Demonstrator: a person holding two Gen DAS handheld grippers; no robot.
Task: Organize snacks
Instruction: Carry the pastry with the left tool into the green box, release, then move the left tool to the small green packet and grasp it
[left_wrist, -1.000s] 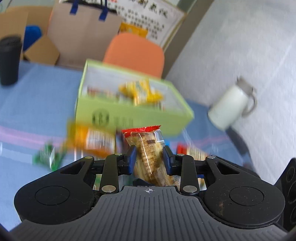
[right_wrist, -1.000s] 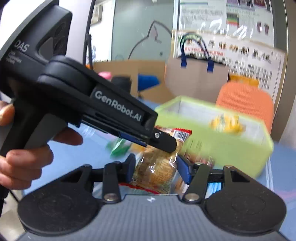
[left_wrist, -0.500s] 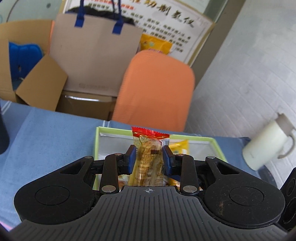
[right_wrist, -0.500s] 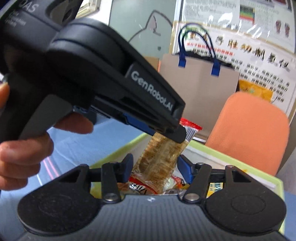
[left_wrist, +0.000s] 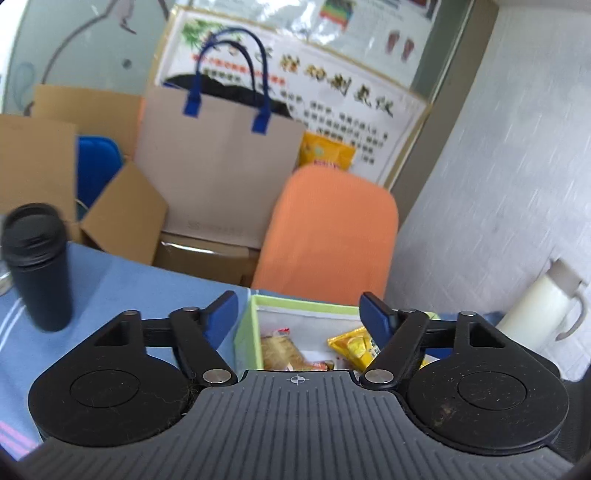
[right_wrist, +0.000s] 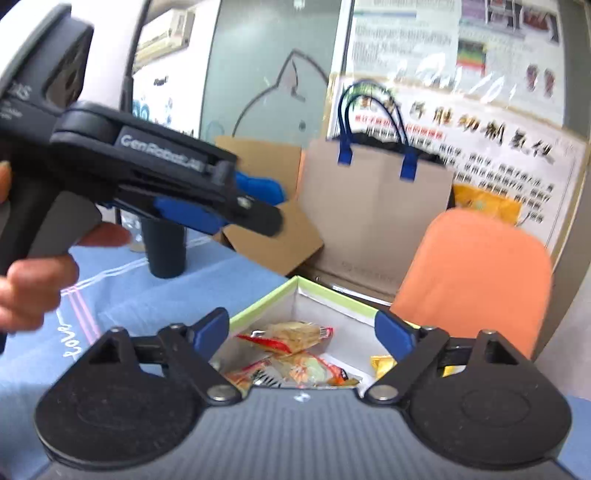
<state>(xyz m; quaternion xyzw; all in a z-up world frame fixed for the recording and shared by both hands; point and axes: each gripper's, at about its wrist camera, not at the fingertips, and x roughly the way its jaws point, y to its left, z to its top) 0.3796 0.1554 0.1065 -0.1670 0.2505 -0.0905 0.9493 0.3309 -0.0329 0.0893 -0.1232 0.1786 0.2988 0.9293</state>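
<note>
With both sets of jaws spreading apart and opening, neither tool has hold of anything. In the left wrist view the left gripper (left_wrist: 299, 314) fills the lower half of the frame, its blue-tipped fingers (left_wrist: 223, 308) standing wide on either side of the green box (left_wrist: 246, 328), with nothing between them. The box sits at lower centre on the blue tablecloth (left_wrist: 122, 284). Inside it, against the white lining, lie a clear-wrapped biscuit packet (left_wrist: 280, 349) and, to its right, a yellow snack packet (left_wrist: 354, 345), partly hidden behind the right finger.

In the right wrist view the right gripper (right_wrist: 303, 332) likewise hangs over the box (right_wrist: 258, 308), which shows a near corner at lower centre, and its blue fingers (right_wrist: 212, 328) are well apart and empty. Below them several packets are heaped in the box: a biscuit packet with red ends (right_wrist: 291, 334) on top, more red and orange wrappers (right_wrist: 295, 371) beneath it, and a yellow packet (right_wrist: 382, 363) at the right.

At upper left of that view the left gripper (right_wrist: 255, 218) reaches across, held by a hand (right_wrist: 33, 284) at the left edge. A black tumbler (left_wrist: 38, 266) stands on the cloth at left, a white jug (left_wrist: 539, 310) at right, and an orange chair (left_wrist: 328, 229) rises behind the box.
</note>
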